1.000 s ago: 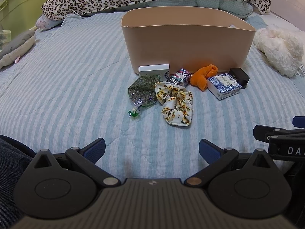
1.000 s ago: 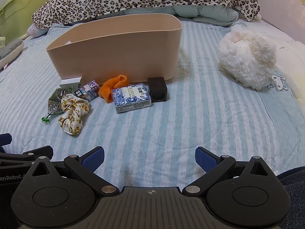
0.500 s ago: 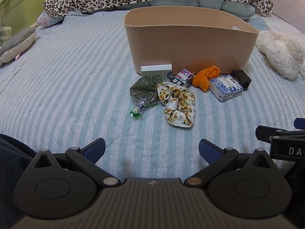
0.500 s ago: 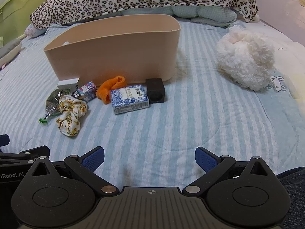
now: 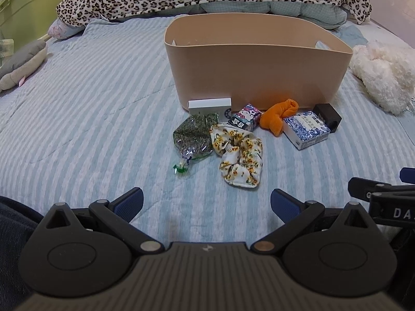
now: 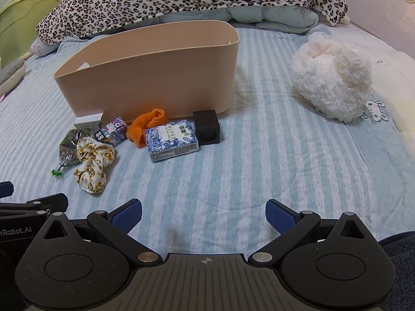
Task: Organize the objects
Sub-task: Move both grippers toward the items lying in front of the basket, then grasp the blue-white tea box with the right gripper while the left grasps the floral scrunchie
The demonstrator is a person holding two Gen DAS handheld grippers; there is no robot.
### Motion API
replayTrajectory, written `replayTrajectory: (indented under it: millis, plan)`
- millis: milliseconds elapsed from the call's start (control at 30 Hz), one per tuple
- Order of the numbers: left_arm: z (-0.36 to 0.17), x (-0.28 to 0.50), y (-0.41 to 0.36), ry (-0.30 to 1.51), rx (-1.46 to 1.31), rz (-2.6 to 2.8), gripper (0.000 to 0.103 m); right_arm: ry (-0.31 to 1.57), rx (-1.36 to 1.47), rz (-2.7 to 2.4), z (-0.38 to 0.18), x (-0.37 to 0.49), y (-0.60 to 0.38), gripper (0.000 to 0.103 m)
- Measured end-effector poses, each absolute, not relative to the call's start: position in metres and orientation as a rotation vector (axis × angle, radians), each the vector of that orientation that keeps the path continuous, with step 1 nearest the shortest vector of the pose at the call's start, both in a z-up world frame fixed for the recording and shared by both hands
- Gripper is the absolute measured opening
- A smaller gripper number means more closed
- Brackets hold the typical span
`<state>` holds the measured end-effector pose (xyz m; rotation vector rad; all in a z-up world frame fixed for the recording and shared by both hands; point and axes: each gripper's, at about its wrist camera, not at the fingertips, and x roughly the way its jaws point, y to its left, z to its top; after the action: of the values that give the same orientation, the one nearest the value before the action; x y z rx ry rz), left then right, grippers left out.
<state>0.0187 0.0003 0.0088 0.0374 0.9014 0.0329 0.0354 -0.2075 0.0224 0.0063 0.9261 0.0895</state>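
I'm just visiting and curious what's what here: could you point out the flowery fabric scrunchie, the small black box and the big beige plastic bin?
Flowery fabric scrunchie [image 5: 240, 153]: left wrist view, its middle folds.
Small black box [image 6: 206, 127]: right wrist view, front face.
Big beige plastic bin [image 6: 155, 83]: right wrist view, near side wall.

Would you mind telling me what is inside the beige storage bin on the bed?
Only the upper inner walls and handle cutouts of the beige storage bin show, with nothing rising above its rim. Its front wall hides the floor, so low contents cannot be ruled out.
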Motion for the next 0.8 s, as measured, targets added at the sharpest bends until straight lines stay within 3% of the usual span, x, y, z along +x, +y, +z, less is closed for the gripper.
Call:
replayTrajectory:
  millis: [533,800]
  plan:
    - [-0.003,0.066,0.004,0.951,0.020,0.049,0.103,0.900,-0.022,0.079,0.044,0.087,-0.214,0.102]
    - [-0.024,0.082,0.011,1.000,-0.007,0.036,0.103,0.946,-0.041,0.084,0.025,0.106,-0.206,0.096]
